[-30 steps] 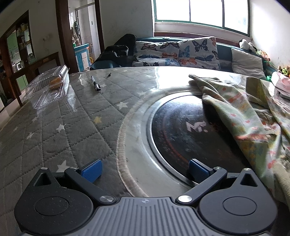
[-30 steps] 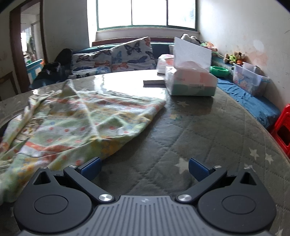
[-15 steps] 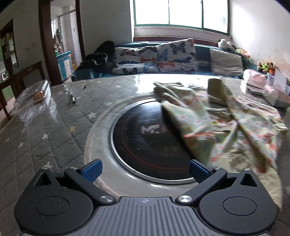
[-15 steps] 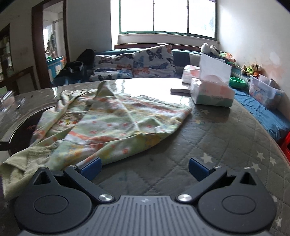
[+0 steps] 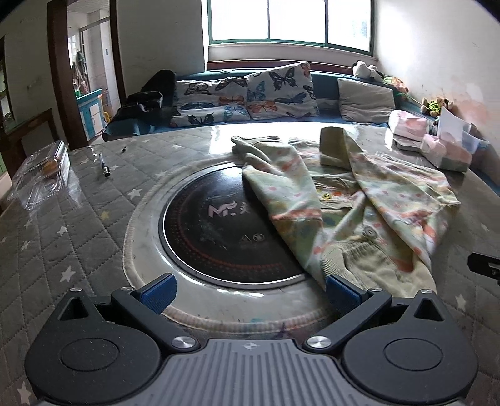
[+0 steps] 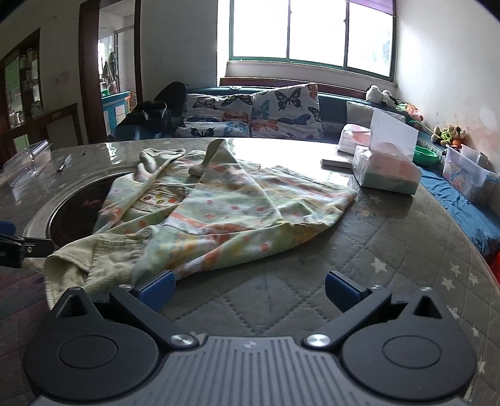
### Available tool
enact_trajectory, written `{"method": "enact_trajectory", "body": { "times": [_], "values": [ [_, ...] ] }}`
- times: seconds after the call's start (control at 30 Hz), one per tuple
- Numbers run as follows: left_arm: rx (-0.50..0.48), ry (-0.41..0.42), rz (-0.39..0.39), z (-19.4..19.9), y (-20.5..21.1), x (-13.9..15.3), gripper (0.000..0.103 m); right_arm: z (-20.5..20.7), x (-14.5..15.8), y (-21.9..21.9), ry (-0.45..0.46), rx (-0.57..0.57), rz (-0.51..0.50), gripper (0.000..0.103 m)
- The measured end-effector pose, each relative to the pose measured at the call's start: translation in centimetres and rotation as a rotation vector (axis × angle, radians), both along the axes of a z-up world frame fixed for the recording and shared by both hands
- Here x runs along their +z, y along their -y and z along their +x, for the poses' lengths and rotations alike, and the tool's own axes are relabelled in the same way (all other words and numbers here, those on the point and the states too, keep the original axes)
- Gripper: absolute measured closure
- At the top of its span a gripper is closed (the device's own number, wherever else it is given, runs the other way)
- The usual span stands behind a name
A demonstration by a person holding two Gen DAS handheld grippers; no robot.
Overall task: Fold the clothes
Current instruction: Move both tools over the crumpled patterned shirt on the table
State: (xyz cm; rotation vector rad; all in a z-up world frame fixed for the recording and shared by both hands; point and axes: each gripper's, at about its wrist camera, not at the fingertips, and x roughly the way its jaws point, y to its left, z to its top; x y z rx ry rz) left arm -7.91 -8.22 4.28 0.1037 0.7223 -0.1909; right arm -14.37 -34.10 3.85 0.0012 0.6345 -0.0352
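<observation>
Left tongs [image 5: 248, 292]: I am holding these released, jaws spread wide, hovering low over the near rim of the round cooktop [image 5: 218, 225]; the right pad [image 5: 342, 295] is sitting just beside the garment's ribbed hem.
Right tongs [image 6: 248, 289]: I am keeping these released too, jaws wide apart, over bare quilted cover; the left pad [image 6: 156, 289] is lying at the garment's near edge.
Garment [image 6: 225, 212]: a pale green printed piece is lying crumpled and unfolded on the desk [image 6: 390, 250], partly overlapping the cooktop, one sleeve end sticking up at the far side.
Right of garment: a tissue box [image 6: 386, 173] is standing well apart from it.
Left of cooktop: a pen [image 5: 104, 165] and a clear plastic container [image 5: 40, 175] are resting on the cover.
Background: butterfly cushions [image 5: 243, 93] are leaning under the window [image 5: 290, 22].
</observation>
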Motion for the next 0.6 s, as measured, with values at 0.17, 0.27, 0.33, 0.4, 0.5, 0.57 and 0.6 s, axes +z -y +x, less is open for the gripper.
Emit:
{"method": "enact_trajectory", "body": {
  "times": [0.17,0.27,0.33,0.4,0.5,0.57,0.6],
  "values": [
    [-0.01,0.0,0.012,-0.9,0.3,0.0,0.0,-0.8,0.0,-0.9,-0.002,0.012,-0.006,0.0],
    [-0.018,-0.001,0.014,-1.4,0.4,0.1,0.0,-1.4,0.2,-1.2,0.003,0.015,-0.004,0.0],
    [-0.025,0.002,0.016,-1.9,0.6,0.2,0.0,-1.8,0.4,-1.3,0.008,0.016,-0.003,0.0],
    [-0.031,0.004,0.019,-2.3,0.7,0.3,0.0,-2.2,0.6,-1.5,0.015,0.016,-0.002,0.001],
    [-0.036,0.011,0.022,-2.9,0.9,0.5,0.0,-2.8,0.8,-1.6,0.022,0.016,0.002,0.001],
    [-0.035,0.01,0.023,-3.2,0.9,0.6,0.0,-3.1,0.9,-1.7,0.026,0.017,0.005,0.001],
    [-0.035,0.01,0.022,-3.3,1.0,0.6,0.0,-3.2,0.9,-1.7,0.028,0.017,0.006,0.001]
  ]
}}
